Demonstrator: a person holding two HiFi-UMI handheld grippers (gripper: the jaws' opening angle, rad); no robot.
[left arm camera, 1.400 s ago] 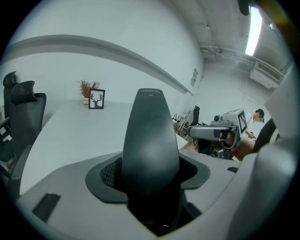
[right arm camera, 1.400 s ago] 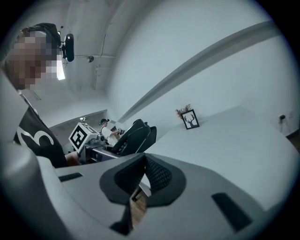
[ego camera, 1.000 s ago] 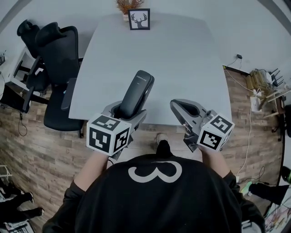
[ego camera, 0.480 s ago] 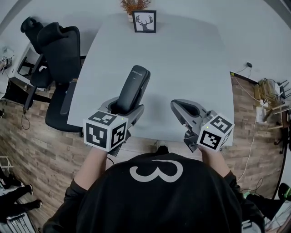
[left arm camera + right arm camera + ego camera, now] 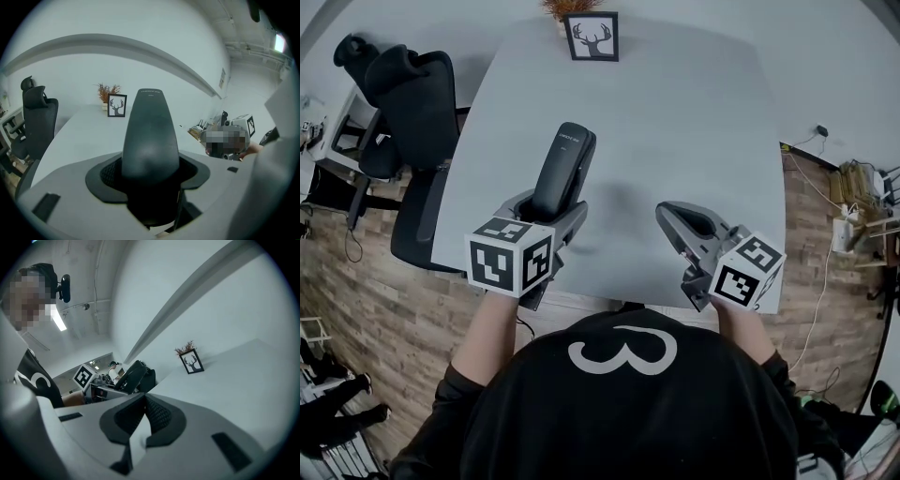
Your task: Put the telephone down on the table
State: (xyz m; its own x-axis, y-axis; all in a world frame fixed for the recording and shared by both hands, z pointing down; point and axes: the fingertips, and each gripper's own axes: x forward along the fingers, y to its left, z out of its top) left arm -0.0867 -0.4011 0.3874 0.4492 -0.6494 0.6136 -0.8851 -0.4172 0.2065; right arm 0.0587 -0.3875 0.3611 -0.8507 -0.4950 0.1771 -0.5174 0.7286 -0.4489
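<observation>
Apparently clear of the desk point(image 5: 675, 122), telephone point(image 5: 563, 173) clamped by left gripper point(image 5: 544, 208) fingers; right gripper point(image 5: 670, 217) fingers closed, empty. Set-down not yet done.

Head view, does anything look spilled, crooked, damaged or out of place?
Nothing stands out. The deer picture stands upright at the far edge of the table, and the telephone sits gripped in the left gripper, intact.

Left gripper point(image 5: 547, 208) forward, fingers clamped on telephone point(image 5: 563, 169); right gripper point(image 5: 667, 217) alongside, fingers together, empty.
</observation>
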